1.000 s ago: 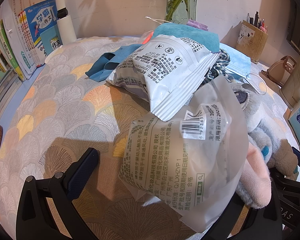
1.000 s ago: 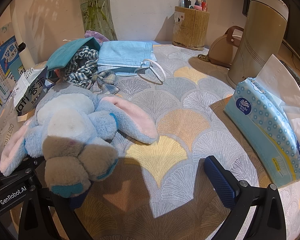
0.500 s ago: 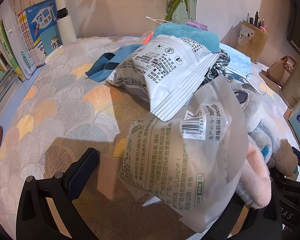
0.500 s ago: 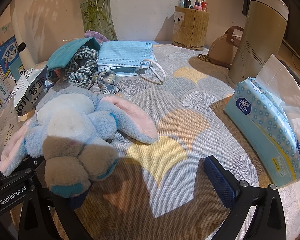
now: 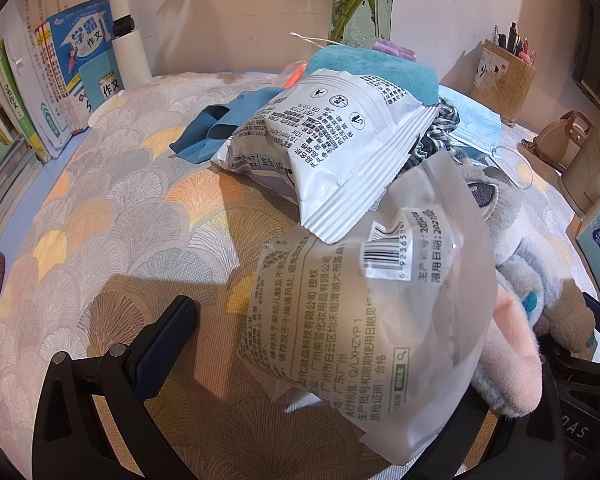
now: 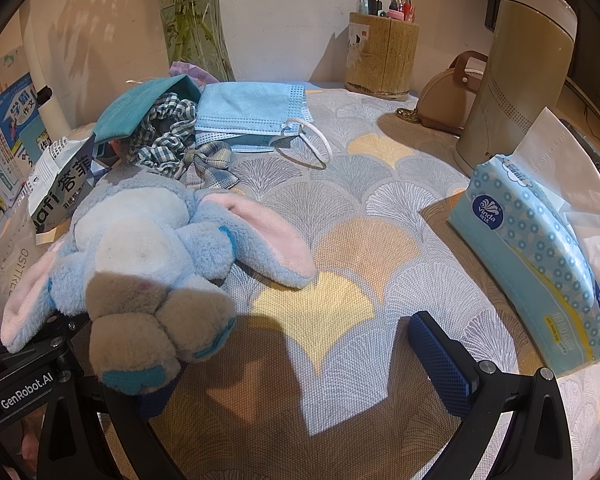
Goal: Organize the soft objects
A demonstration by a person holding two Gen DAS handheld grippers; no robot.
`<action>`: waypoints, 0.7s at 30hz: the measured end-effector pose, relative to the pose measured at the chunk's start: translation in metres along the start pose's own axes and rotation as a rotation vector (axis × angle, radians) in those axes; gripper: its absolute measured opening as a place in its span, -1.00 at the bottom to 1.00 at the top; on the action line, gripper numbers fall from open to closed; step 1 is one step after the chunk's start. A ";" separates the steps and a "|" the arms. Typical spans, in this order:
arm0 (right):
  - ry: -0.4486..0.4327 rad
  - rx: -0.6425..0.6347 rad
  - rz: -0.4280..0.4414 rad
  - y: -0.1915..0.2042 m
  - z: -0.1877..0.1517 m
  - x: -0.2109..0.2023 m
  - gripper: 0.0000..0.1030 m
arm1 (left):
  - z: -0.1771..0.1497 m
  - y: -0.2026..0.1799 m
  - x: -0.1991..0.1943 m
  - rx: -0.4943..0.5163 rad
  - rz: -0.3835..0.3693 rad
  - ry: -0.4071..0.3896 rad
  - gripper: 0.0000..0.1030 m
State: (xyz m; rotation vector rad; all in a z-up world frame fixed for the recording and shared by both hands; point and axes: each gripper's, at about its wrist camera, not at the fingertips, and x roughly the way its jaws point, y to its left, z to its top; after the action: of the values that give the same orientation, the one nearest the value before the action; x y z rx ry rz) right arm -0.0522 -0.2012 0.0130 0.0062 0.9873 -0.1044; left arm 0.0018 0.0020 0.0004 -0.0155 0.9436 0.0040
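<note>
Left hand-held gripper (image 5: 320, 344): fingers spread apart; a translucent printed pouch (image 5: 372, 312) lies between them at about 1 o'clock, not visibly clamped. One blue pad shows at 9 o'clock; the other is hidden behind the pouch.
Right hand-held gripper (image 6: 300, 360): fingers apart, holding nothing. The plush bunny (image 6: 140, 248) lies across the 9 o'clock finger with its feet over the pad; whether it is merely resting there I cannot tell.
Soft objects: gathered in one loose heap on the fan-patterned surface (image 6: 360, 240). From the right wrist view, the bunny is at 9 o'clock, a white wipes pack (image 5: 332, 144) at 10 o'clock partly on the pouch, then a teal cloth (image 6: 140, 112), a checked scrunchie (image 6: 168, 136) and a blue face mask (image 6: 252, 116) toward 11–12 o'clock.
Apart from the heap: a tissue pack (image 6: 540, 256) at 3 o'clock, well clear of the rest.
Progress: judging by the overlapping, unsorted pile, sorting looks barely begun; nothing appears set in a final place.
Left to do: separating the heap and giving each item a tidy spot, probably starting with the pouch or the bunny.
</note>
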 end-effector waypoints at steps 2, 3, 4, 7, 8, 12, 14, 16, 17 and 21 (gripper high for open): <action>0.007 -0.024 0.018 -0.001 0.000 0.001 1.00 | 0.000 0.001 -0.001 0.016 -0.009 0.006 1.00; 0.014 -0.044 0.028 0.000 0.001 0.001 1.00 | 0.001 0.001 -0.002 0.028 -0.022 0.011 0.99; 0.022 -0.061 0.043 -0.003 0.001 -0.001 1.00 | 0.000 0.002 -0.003 0.042 -0.042 0.019 0.96; 0.026 -0.053 0.115 -0.016 -0.002 -0.009 0.92 | -0.006 0.016 -0.019 0.062 -0.089 0.036 0.82; 0.033 -0.054 0.151 -0.020 -0.004 -0.014 0.83 | -0.008 0.022 -0.027 0.071 -0.098 0.040 0.82; -0.020 -0.084 0.243 -0.032 0.000 -0.054 0.82 | -0.001 0.040 -0.056 0.125 -0.070 -0.001 0.82; -0.041 -0.125 0.253 -0.027 0.009 -0.064 0.82 | 0.009 0.041 -0.065 0.157 -0.032 -0.035 0.82; -0.037 -0.166 0.259 -0.013 0.017 -0.068 0.82 | 0.015 0.040 -0.069 0.159 -0.041 -0.053 0.84; -0.032 -0.175 0.264 -0.006 0.021 -0.066 0.82 | 0.016 0.037 -0.070 0.150 -0.067 -0.055 0.84; 0.017 -0.240 0.238 0.025 0.025 -0.040 0.82 | 0.016 0.022 -0.049 0.156 -0.143 -0.019 0.89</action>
State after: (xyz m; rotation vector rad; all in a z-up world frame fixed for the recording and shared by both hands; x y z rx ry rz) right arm -0.0505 -0.1742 0.0588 -0.0950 1.0039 0.2330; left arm -0.0139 0.0244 0.0490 0.0618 0.9198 -0.2010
